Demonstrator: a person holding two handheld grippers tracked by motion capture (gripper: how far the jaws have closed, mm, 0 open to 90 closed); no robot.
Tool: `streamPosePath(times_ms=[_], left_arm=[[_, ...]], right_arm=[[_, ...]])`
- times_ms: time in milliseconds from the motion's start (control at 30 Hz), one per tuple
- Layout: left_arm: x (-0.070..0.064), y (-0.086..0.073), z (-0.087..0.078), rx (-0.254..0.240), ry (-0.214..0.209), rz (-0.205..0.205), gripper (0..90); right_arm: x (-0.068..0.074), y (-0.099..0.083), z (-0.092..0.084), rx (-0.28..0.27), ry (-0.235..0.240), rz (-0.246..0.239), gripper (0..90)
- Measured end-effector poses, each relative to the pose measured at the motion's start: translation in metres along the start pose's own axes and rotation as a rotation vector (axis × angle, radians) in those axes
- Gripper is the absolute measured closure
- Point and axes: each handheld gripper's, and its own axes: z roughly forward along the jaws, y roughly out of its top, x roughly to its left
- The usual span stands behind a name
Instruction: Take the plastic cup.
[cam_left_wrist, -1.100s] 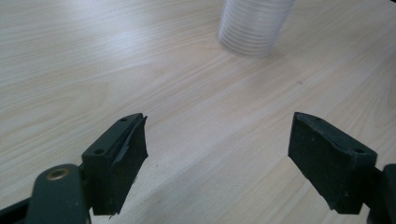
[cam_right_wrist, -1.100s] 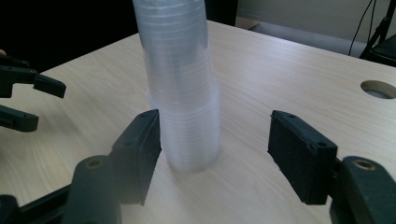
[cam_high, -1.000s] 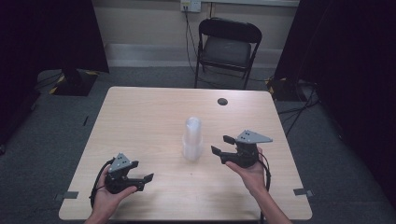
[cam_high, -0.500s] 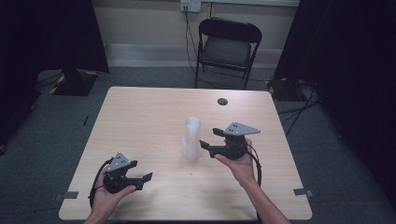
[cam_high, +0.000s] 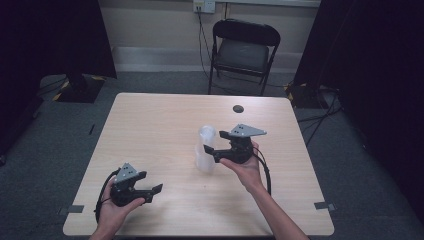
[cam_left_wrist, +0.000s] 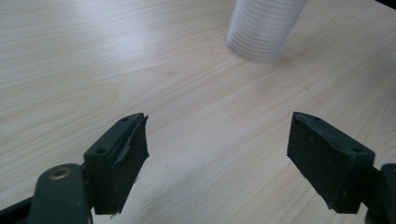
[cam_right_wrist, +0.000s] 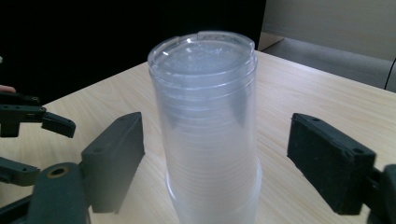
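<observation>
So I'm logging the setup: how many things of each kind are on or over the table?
Stack of clear plastic cups: 1
Black grippers: 2, the left gripper and the right gripper
Small dark round thing near the table's far edge: 1
Total: 4

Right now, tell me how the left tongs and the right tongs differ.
The right tongs straddle the stack of clear cups, jaws just opened, pads off it; the left tongs have only bare table between their jaws. The right tongs sit mid-table; the left tongs sit near the front edge. Both are open and hand-held.
</observation>
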Motion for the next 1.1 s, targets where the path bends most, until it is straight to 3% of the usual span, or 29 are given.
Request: streamPosePath(times_ms=[267, 500, 1100], left_arm=[[0.001, 0.000, 0.000, 0.001, -0.003, -0.002, 20.0], [0.002, -0.001, -0.001, 0.000, -0.003, -0.017, 20.0], [0.003, -0.003, 0.001, 0.013, -0.010, -0.027, 20.4]], right_arm=[[-0.001, -0.003, 0.015, -0.005, 0.024, -0.011, 20.2], [-0.001, -0.010, 0.035, 0.028, 0.034, 0.004, 22.2], [-0.002, -0.018, 0.044, 0.032, 0.027, 0.001, 27.9]])
